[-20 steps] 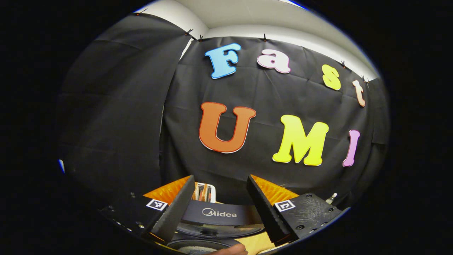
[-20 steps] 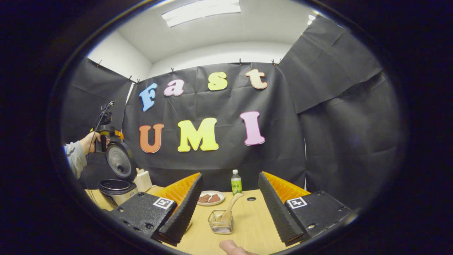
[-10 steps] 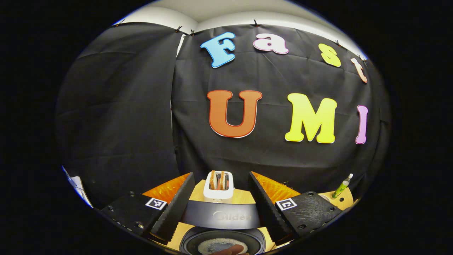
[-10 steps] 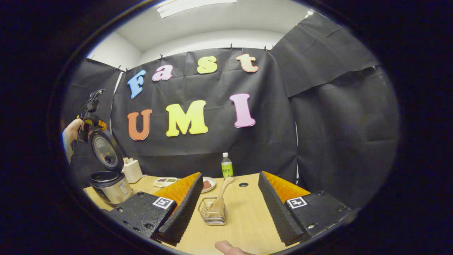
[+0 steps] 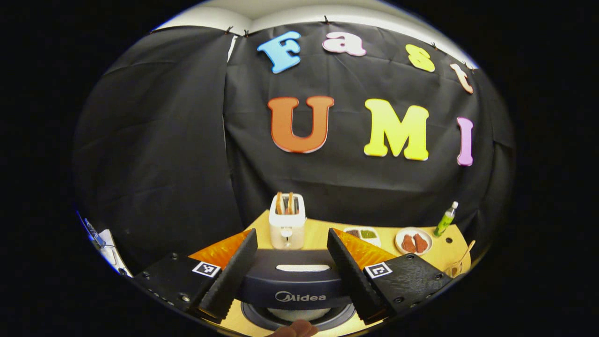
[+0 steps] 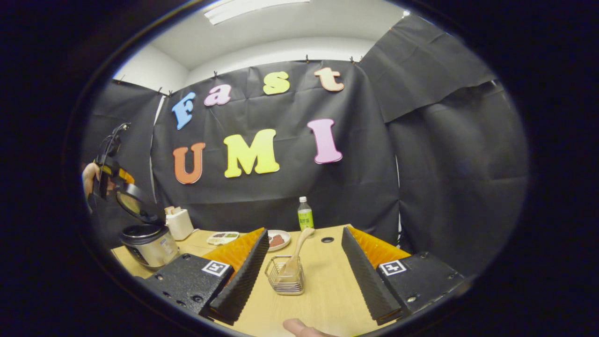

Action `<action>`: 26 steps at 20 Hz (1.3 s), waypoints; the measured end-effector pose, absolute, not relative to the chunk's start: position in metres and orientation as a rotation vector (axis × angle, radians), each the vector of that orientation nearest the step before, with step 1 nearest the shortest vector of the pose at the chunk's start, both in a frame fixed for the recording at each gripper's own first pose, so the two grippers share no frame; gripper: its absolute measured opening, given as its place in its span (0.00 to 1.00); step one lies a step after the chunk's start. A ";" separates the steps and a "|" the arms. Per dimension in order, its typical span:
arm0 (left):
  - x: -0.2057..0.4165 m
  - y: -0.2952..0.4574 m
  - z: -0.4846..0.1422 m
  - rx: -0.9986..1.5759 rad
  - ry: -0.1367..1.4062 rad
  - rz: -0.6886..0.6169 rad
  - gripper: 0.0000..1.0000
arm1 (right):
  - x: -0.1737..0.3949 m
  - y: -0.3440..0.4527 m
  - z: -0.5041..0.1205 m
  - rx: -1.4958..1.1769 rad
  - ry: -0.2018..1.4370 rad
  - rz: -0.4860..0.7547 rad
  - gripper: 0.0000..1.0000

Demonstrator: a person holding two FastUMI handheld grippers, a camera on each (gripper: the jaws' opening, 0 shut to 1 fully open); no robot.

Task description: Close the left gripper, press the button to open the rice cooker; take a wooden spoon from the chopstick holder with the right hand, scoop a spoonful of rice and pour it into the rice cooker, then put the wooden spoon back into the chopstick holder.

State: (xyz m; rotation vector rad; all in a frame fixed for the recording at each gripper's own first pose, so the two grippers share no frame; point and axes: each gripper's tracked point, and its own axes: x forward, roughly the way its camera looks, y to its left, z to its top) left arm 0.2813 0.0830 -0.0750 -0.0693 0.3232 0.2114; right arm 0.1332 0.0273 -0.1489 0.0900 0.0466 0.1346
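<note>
My left gripper point(image 5: 291, 232) is open, and the dark lid point(image 5: 294, 285) of the rice cooker lies across the gap between its fingers. Under the lid the pot's rim point(image 5: 299, 320) shows. In the right gripper view the silver rice cooker point(image 6: 149, 243) stands at the table's left end with its lid point(image 6: 133, 203) tilted about halfway, and a hand holds the left gripper point(image 6: 110, 171) at the lid's top edge. My right gripper point(image 6: 304, 230) hangs open above the table. Just ahead of it a wooden spoon point(image 6: 295, 255) leans in the wire chopstick holder point(image 6: 285, 281).
A white toaster point(image 5: 287, 222) with bread stands behind the cooker. Along the back of the wooden table point(image 6: 327, 290) lie a divided tray point(image 5: 362, 232), a plate with brown pieces point(image 5: 413, 242) and a green bottle point(image 6: 305, 215). Black cloth walls close in the booth.
The cooker's lid has swung down from upright to about halfway, with the left gripper following it and tilting down. The right gripper has barely shifted and stays open.
</note>
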 end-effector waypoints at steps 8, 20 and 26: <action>0.248 0.060 -0.127 -0.046 0.353 0.237 0.96 | 0.138 0.048 -0.161 0.097 0.091 0.226 1.00; 0.205 0.044 -0.181 -0.061 0.439 0.159 0.98 | 0.106 0.068 -0.122 0.039 -0.043 0.319 1.00; 0.202 0.046 -0.177 -0.058 0.297 0.172 0.98 | 0.097 0.085 -0.108 0.034 -0.047 0.335 1.00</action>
